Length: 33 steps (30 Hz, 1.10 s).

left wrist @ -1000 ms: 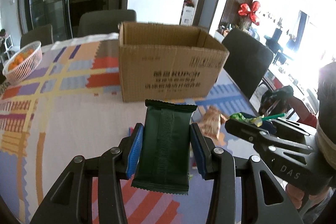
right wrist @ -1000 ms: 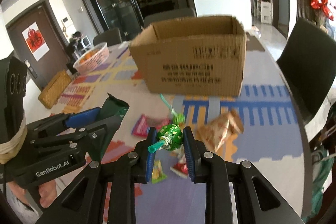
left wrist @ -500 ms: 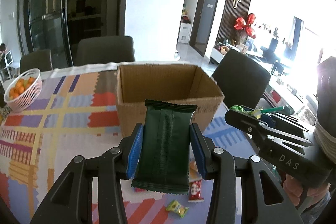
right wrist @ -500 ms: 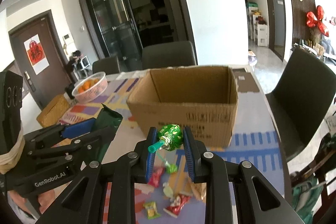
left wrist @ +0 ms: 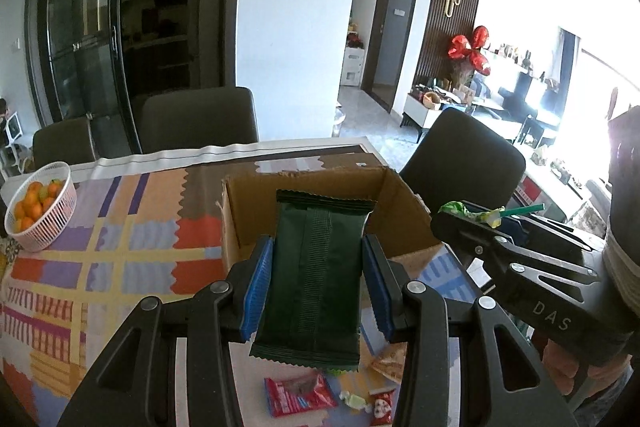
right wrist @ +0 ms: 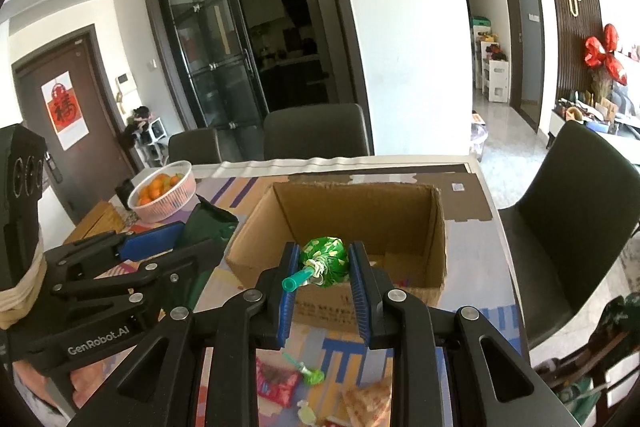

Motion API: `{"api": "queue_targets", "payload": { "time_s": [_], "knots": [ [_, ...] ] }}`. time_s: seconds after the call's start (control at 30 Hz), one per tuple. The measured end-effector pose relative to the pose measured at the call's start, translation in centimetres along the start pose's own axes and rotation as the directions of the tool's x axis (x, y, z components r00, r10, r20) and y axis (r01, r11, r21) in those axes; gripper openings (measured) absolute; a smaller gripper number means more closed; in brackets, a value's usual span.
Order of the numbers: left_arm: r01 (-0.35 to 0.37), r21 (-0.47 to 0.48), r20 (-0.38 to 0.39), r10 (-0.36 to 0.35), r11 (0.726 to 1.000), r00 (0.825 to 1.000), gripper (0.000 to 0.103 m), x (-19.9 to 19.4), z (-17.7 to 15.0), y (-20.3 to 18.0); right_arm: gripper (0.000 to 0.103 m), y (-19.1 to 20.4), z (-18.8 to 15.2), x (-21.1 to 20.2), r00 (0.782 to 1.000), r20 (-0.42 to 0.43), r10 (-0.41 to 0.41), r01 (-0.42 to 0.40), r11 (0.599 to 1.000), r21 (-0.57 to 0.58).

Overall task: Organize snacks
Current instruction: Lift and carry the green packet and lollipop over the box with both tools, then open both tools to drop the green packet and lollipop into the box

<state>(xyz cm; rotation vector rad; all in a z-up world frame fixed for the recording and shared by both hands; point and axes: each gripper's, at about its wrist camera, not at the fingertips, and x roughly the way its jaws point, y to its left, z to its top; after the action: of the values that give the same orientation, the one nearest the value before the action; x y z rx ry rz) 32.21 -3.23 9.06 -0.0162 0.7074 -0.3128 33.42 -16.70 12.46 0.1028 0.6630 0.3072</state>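
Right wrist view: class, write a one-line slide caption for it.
Right hand-held gripper carries a green lollipop toward the open cardboard box, loose snacks on the table below.

Both the left hand-held gripper (left wrist: pixel 318 281) and right hand-held gripper (right wrist: pixel 323 273) seem clamped, raised.

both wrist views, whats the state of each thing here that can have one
left gripper: shut on the dark green snack packet, held upright in front of the box
right gripper: shut on the green-wrapped lollipop, stick toward the camera
brown cardboard box: open at the top, upright on the table
white basket of oranges: upright, filled
red snack packet: lying flat on the tablecloth, outside the box
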Motion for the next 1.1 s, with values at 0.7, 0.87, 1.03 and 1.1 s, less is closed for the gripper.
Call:
{"api": "queue_targets", "payload": {
  "time_s": [0.7, 0.87, 1.03, 1.1],
  "knots": [
    [-0.005, 0.006, -0.090, 0.006, 1.000, 0.996, 0.045, 7.1, 4.6, 1.3, 0.026, -3.7, 3.0, 6.3, 0.985, -0.133, -0.110, 0.111, 0.994, 0.001],
    [-0.044, 0.015, -0.106, 0.045, 0.999, 0.993, 0.054, 7.7, 4.0, 1.1, 0.044, -3.9, 2.9, 6.6, 0.980, -0.116, -0.162, 0.163, 0.987, -0.001],
    [-0.074, 0.040, -0.069, 0.077, 0.996, 0.995, 0.060, 5.6, 2.5, 0.7, 0.050, -3.2, 1.9, 4.8, 0.980, -0.080, -0.181, 0.178, 0.983, -0.047],
    [-0.072, 0.038, -0.051, 0.073, 0.997, 0.996, 0.061, 4.4, 1.9, 0.6, 0.050, -2.9, 1.5, 3.9, 0.982, -0.073, -0.172, 0.169, 0.985, -0.046]
  ]
}}
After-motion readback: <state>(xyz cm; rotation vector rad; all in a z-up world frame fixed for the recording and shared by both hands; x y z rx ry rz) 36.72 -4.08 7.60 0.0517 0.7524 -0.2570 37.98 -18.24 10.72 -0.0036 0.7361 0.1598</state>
